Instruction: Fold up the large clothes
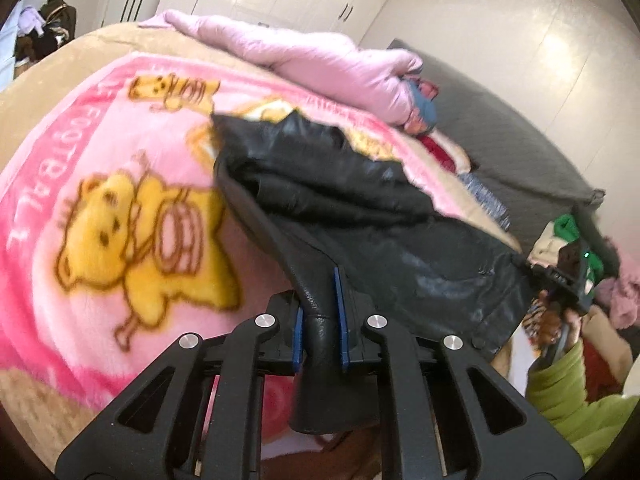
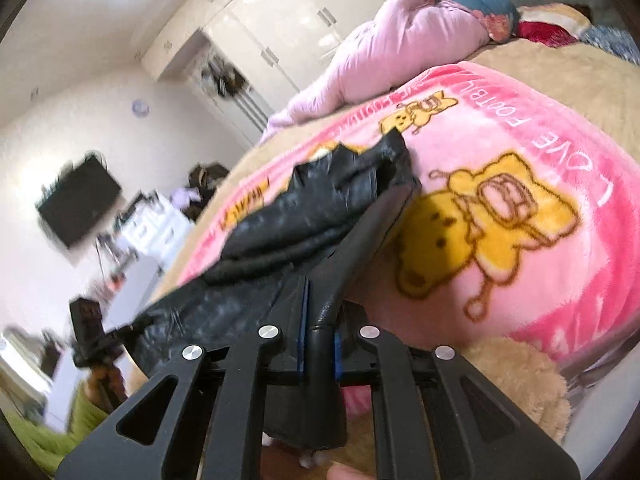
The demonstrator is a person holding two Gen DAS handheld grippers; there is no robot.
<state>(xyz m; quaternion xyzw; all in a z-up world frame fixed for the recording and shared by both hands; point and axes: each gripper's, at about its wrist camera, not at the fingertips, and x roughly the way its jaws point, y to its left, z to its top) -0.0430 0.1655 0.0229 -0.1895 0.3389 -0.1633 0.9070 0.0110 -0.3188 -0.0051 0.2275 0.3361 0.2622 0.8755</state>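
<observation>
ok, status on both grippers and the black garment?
Left gripper, right gripper: both shut on black leather garment. Garment over pink bear blanket. Nothing blocking.

Left gripper [image 1: 320,320] is clamped tight, blue pads pinching a black fold, angled downward. Right gripper [image 2: 318,332] is squeezed closed the same way on its own fold, also tipped down. A green sleeve [image 1: 560,380] shows behind the hand [image 1: 560,312] gripping the right handle.
</observation>
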